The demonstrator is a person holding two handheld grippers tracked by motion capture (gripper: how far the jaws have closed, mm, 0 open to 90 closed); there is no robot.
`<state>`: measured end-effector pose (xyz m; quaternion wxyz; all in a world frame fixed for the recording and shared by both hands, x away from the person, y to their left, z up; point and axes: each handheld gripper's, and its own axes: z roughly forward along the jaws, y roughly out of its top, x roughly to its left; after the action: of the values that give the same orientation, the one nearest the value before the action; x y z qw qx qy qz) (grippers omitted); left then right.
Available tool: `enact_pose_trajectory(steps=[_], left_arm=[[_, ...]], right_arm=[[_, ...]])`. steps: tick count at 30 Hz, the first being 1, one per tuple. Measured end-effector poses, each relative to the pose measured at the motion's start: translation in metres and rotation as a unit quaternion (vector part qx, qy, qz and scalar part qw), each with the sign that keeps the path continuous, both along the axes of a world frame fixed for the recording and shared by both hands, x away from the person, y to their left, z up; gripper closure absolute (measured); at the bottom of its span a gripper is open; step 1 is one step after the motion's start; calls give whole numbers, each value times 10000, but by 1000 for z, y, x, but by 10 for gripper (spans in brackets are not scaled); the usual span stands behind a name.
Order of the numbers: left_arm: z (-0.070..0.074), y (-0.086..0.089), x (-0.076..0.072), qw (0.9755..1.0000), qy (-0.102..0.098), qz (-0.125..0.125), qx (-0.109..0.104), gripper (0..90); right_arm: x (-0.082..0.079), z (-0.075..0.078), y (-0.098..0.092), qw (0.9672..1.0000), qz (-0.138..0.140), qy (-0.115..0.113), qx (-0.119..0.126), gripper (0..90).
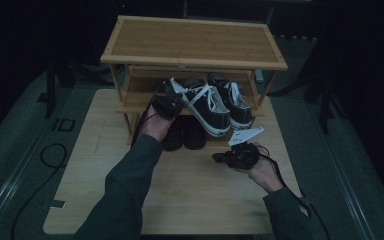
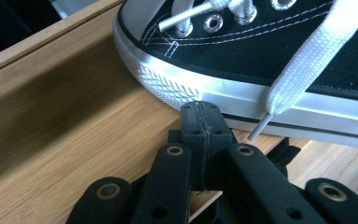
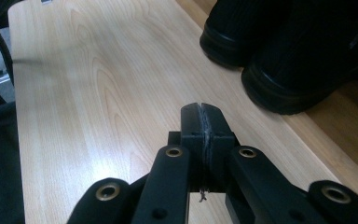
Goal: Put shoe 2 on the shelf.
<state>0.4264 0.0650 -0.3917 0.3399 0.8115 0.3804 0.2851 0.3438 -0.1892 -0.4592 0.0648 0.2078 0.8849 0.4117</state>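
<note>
Black-and-white sneaker pair (image 1: 220,102) on rack's middle shelf, toes overhanging; dark shoes (image 1: 185,134), perhaps boots, beneath.

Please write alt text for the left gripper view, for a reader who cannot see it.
The left tool, jaws shut on nothing, points at the white rubber sole of a black canvas sneaker resting on a wooden shelf. A white lace hangs over the sole.

Bamboo shoe rack (image 1: 194,41), wooden table (image 1: 190,195), seemingly grey floor (image 1: 10,165)
</note>
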Motion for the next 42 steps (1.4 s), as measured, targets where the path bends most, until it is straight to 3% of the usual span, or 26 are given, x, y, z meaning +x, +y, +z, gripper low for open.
enact_pose_trajectory(steps=[8, 16, 23, 32, 42], left_arm=[[-1, 2, 5, 9998, 31, 147, -107, 900], [-1, 3, 6, 9998, 58, 167, -126, 900], [-2, 6, 5, 9998, 102, 147, -111, 900], [-2, 15, 6, 9998, 124, 148, -112, 900], [-3, 22, 4, 9998, 117, -116, -104, 900]], right_arm=[[-4, 13, -10, 9992, 8, -189, 340, 890], [-6, 42, -8, 9960, 84, -555, 690, 894], [-3, 54, -3, 9952, 51, -714, 665, 898], [-2, 55, -4, 9946, -14, -787, 678, 900], [0, 54, -3, 9944, 39, -765, 723, 900]])
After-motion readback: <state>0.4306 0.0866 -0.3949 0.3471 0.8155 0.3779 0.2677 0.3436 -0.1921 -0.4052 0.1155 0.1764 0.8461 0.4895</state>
